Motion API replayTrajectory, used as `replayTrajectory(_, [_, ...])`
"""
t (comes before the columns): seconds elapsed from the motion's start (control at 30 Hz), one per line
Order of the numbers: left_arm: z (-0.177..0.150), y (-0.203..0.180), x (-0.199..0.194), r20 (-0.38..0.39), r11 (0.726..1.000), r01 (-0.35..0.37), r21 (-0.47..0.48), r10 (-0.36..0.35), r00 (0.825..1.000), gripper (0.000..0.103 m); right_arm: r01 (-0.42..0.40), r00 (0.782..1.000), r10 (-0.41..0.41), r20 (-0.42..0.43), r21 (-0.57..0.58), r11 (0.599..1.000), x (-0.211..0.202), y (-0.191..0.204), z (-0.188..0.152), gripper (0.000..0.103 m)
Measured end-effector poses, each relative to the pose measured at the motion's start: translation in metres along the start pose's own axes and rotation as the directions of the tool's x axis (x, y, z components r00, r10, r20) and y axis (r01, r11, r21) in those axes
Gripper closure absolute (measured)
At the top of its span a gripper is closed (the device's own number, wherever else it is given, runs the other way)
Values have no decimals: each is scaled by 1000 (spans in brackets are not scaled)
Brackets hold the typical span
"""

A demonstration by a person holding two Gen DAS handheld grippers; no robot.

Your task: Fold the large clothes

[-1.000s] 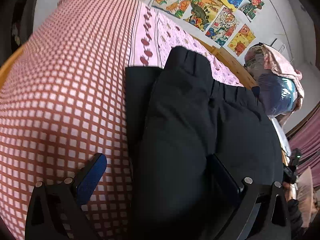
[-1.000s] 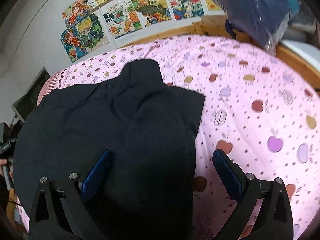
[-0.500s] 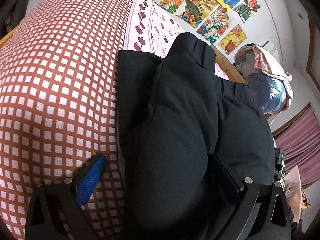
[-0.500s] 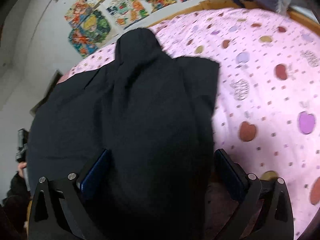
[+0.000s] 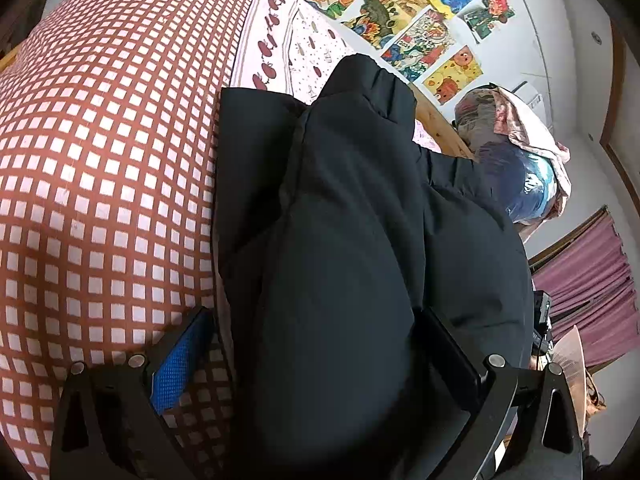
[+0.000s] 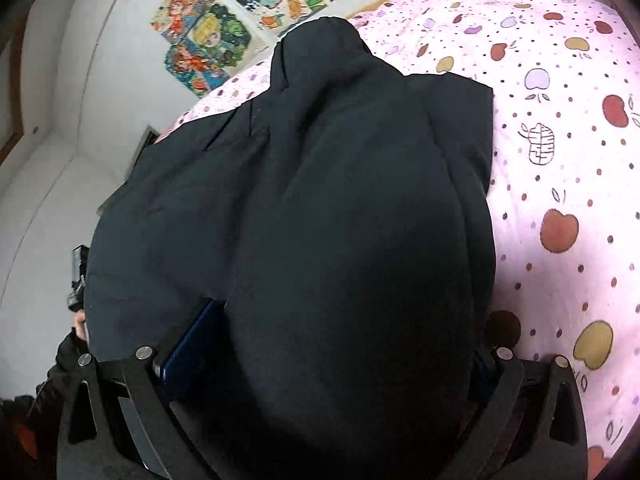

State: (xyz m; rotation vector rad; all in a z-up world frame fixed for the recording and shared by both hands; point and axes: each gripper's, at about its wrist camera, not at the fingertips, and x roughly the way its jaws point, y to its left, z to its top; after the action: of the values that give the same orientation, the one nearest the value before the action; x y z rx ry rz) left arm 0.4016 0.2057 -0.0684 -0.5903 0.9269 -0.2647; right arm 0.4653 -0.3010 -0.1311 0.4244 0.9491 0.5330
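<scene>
Both grippers, left point(image 5: 316, 364) and right point(image 6: 328, 348), spread wide around black trousers point(image 5: 360, 220) hiding right pads.

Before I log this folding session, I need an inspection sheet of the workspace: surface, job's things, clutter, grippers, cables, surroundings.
Surface: bed with a pink fruit-print sheet and a red-and-white checked cover.
Job's things: one black garment, partly folded, a bulky layer lying over a flatter one.
Clutter: bagged bundle of bedding at the far end of the bed.
Grippers: left gripper open, straddling the garment's near edge; right gripper open, its fingers either side of the raised fold. Whether they touch the cloth cannot be told.
Cables: nothing seen.
Surroundings: colourful drawings on a white wall, purple curtain, wooden bed frame.
</scene>
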Motion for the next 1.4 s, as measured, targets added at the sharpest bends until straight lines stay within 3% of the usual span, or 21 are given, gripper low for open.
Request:
replayTrajectory(0.1, [-1,-3,-1,4,1000,-4,-3,4,1000,9,27,1000,-27,4,7,1000,1,8,-2,5])
replayTrajectory(0.2, [-5,-5,0,-6,1000,18,-25,-18,1000,26,30,999,-31,20,42,999,0,12,-3,21])
replayTrajectory(0.33, [-5,-16,-5,8,1000,-21,-15,21,1000,41,38,998,-41,43,74,997,-1,22,-4,44])
replayTrajectory(0.5, [-2,-43,-22,55,997,-66,36,64,996,69,60,995,-65,70,64,996,-5,39,0,70])
replayTrajectory(0.63, [3,-66,-40,89,994,-75,76,68,994,76,97,990,-97,106,13,995,-22,54,9,83])
replayTrajectory(0.9, [6,-98,-70,143,994,-51,100,36,989,80,103,978,-88,189,-73,992,-61,93,27,87])
replayTrajectory(1.0, [2,-103,-79,149,993,-46,108,29,988,81,111,976,-87,202,-108,988,-87,83,20,87])
replayTrajectory(1.4, [-26,-113,-110,186,996,-26,88,10,982,81,112,965,-66,255,-169,979,-145,102,1,87])
